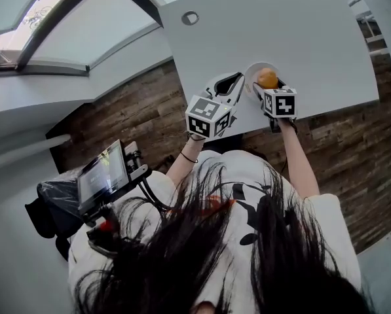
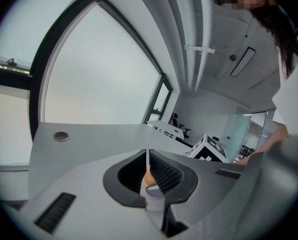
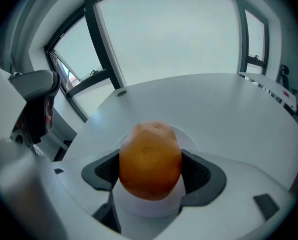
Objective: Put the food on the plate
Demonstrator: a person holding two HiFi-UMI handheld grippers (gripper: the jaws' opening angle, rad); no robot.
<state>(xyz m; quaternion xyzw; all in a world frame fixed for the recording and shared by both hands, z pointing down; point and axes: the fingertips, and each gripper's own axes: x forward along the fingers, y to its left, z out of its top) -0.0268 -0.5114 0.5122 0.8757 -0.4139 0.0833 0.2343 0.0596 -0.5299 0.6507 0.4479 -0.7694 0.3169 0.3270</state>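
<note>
Your right tool [image 3: 149, 173] clamps the orange [image 3: 149, 156] over the plate [image 1: 250, 72], so only release remains, I judge; your left tool [image 2: 148, 160], at the plate's nine o'clock, is closed and empty.

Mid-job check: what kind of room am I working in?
Probably an office or meeting room: a big white table with a cable grommet, tall windows, and more desks with an office chair behind.
</note>
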